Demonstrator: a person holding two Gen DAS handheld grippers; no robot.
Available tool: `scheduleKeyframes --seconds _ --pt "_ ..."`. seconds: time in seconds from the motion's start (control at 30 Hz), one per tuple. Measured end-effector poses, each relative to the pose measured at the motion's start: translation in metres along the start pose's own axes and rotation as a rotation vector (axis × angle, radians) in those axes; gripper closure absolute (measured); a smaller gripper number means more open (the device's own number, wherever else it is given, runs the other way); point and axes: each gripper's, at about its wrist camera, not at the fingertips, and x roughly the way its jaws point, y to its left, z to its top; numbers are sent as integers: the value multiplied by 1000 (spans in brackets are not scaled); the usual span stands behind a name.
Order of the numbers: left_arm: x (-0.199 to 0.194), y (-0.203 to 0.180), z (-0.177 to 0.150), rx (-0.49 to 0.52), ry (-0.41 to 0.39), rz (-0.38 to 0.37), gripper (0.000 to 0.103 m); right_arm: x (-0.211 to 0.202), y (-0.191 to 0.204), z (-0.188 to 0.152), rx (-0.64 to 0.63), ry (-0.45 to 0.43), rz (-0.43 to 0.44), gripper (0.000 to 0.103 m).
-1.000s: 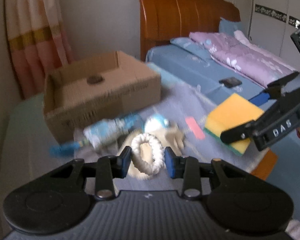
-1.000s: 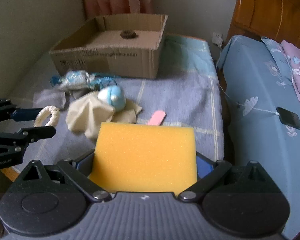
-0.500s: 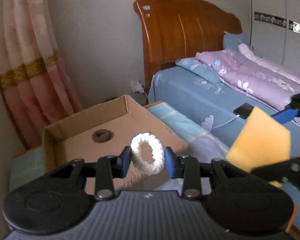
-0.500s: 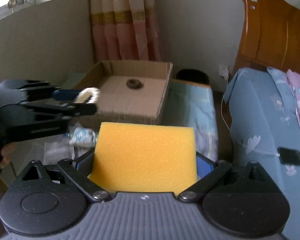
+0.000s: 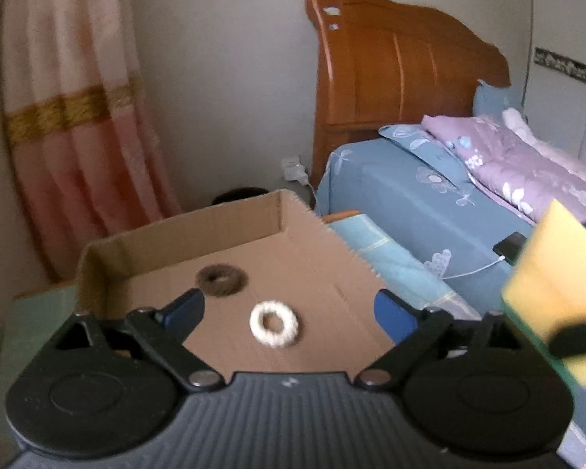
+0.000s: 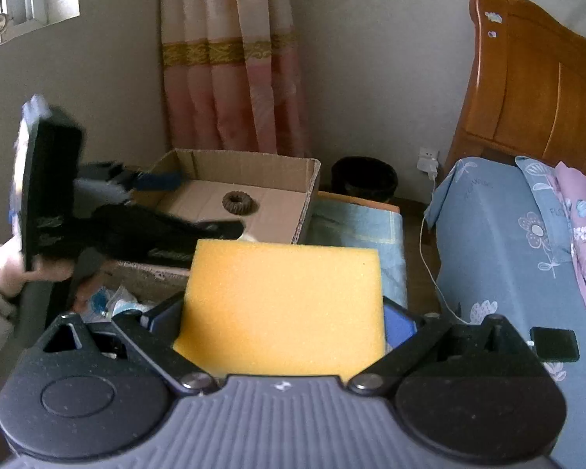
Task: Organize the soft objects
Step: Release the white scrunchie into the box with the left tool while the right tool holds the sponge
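Inside the cardboard box (image 5: pixel 316 250), brown ring (image 5: pixel 221 280) and white ring (image 5: pixel 274 324) lie below spread left fingers (image 5: pixel 187 310); right fingers (image 6: pixel 164 314) clamp the sponge (image 6: pixel 283 306).

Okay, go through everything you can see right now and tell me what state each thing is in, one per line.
left gripper: open, empty, over the box
right gripper: shut on the yellow sponge
white ring: released, inside the cardboard box
brown ring: lying flat in the box
cardboard box: open-topped
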Motion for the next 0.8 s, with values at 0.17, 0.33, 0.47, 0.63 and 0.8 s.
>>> scheduleKeyframes --seconds 0.17,0.33,0.47,0.63,0.8 --pt "-27 15 -14 16 48 63 8 10 3 15 3 -1 23 3" --pt "-61 21 -37 7 103 151 8 26 21 40 -21 -9 73 3" --pt "-94 24 -61 -61 87 169 6 54 45 71 -39 -13 151 3" --pt "-118 18 -86 -68 89 215 5 103 80 104 -53 9 234 3" --pt "-134 15 -97 -57 80 265 5 150 110 125 -77 72 267 3"
